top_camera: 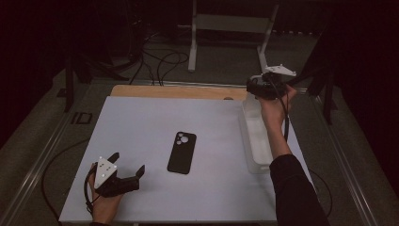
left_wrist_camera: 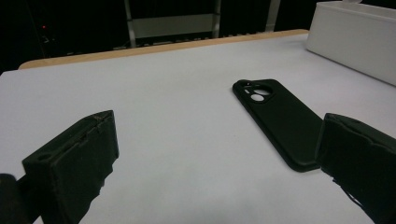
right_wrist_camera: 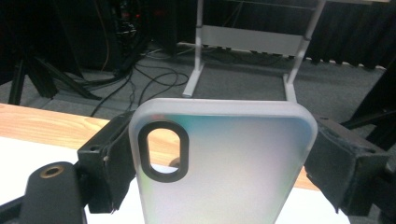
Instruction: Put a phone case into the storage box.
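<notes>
Over the far right corner of the table (top_camera: 141, 122), a translucent phone case (right_wrist_camera: 224, 163) is pinched across its width by the fingers of the right gripper (top_camera: 264, 87), held above the far end of a white bin (top_camera: 256, 136). Near the front left corner, the left gripper (top_camera: 127, 165) is held with its fingers spread and nothing between them. A black phone case (top_camera: 182, 152) lies flat at the table's middle.
</notes>
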Motion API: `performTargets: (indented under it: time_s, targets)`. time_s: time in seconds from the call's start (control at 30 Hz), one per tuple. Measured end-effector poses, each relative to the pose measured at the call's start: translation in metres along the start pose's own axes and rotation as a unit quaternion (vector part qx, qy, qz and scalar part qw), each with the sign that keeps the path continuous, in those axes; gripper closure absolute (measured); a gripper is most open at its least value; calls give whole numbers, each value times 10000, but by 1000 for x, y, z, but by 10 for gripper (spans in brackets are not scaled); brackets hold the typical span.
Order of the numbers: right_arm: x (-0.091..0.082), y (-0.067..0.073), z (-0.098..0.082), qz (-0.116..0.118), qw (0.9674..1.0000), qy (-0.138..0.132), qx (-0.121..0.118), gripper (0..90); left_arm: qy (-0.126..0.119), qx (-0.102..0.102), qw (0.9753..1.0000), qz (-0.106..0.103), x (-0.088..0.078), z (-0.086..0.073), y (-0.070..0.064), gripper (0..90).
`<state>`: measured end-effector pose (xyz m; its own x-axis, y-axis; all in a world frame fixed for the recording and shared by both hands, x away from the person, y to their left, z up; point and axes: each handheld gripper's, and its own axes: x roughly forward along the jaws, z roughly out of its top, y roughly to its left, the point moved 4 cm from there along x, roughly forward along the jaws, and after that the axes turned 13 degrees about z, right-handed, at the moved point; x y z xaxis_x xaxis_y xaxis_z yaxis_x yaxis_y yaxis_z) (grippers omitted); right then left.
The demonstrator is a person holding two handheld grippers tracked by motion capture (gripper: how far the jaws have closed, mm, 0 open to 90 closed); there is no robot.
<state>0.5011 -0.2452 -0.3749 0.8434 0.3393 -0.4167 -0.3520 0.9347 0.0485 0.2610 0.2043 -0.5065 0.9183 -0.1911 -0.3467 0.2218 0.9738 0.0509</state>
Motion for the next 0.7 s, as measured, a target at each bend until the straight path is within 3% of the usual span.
performTargets:
  time_s: [0.23,0.7]
  targets:
    - [2,-9,-9,-105,9998,81,123,165,6,7,10000,3,0,0,0,0]
    - [16,-12,-35,-121,9989,338,314,164,9,13,10000,1,0,0,0,0]
